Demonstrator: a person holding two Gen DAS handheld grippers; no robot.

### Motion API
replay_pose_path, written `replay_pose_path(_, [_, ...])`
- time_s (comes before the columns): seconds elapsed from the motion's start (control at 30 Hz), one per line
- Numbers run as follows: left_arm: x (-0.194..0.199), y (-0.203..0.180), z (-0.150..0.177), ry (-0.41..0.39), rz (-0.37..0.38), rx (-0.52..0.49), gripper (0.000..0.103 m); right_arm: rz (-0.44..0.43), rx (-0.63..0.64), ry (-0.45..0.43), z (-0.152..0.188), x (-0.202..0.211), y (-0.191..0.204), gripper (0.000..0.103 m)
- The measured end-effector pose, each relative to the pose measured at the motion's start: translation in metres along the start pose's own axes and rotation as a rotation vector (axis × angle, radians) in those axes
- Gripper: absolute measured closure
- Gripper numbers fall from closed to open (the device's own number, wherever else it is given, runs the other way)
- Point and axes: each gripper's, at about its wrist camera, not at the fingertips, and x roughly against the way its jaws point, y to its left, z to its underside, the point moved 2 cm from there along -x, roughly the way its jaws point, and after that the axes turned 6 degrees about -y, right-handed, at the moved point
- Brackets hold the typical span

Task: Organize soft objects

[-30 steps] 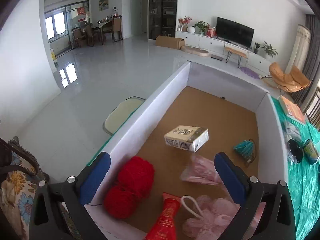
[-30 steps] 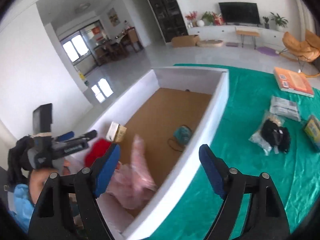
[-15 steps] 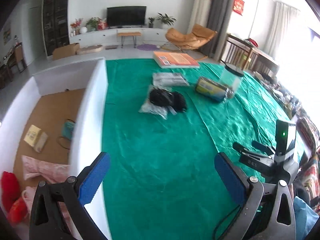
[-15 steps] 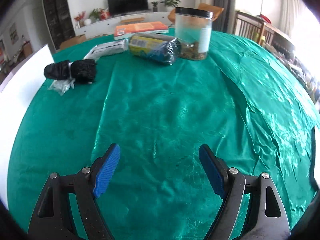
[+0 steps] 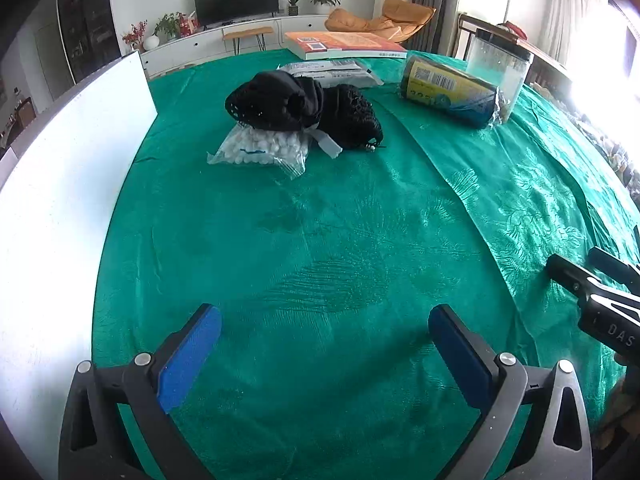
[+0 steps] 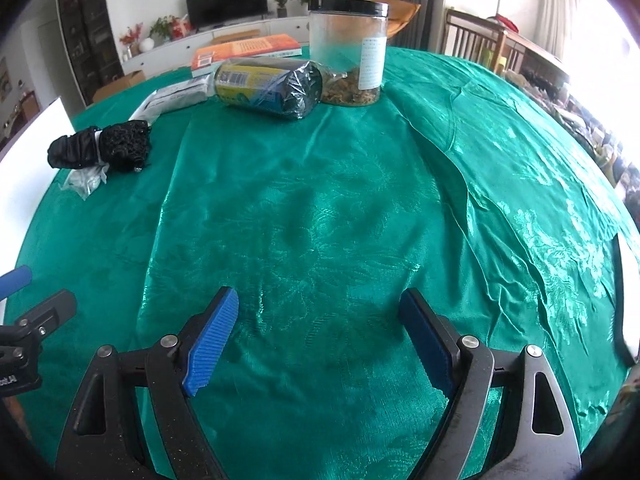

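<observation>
A black mesh bundle [image 5: 304, 104] [image 6: 100, 146] lies partly on a clear bag of white cotton balls [image 5: 262, 148] [image 6: 82, 180] on the green tablecloth [image 5: 360, 240]. My left gripper [image 5: 324, 344] hovers open over bare cloth, well short of that pile. My right gripper [image 6: 320, 328] is over the cloth further right; its jaws are opening, with nothing between them. A plastic-wrapped roll with a yellow label [image 5: 448, 94] [image 6: 268, 86] lies beyond. Each gripper shows at the edge of the other's view.
The white wall of the cardboard box [image 5: 60, 184] [image 6: 24, 168] runs along the left. At the far side stand a clear black-lidded jar [image 6: 348, 40], a white packet [image 5: 332, 72] and an orange book [image 5: 344, 42]. The cloth is wrinkled at right.
Both grippers swung away from the box, to the right over the green cloth, and dropped lower. In the last half second the left moved closer to the black bundle; the right hardly moved.
</observation>
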Motion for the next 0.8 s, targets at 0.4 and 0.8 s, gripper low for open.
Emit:
replay_pose_path(0.4, [-0.0021,-0.0012,0.0030,-0.018,0.000,-0.018,0.000,-0.006,0.006,0.004,0.0004,-0.0011,0.0008,0.013])
replay_pose_path(0.8, [-0.0020,-0.0012,0.0030,-0.018,0.000,-0.017,0.000,-0.006,0.006,0.004,0.0005,-0.0011,0.0011,0.012])
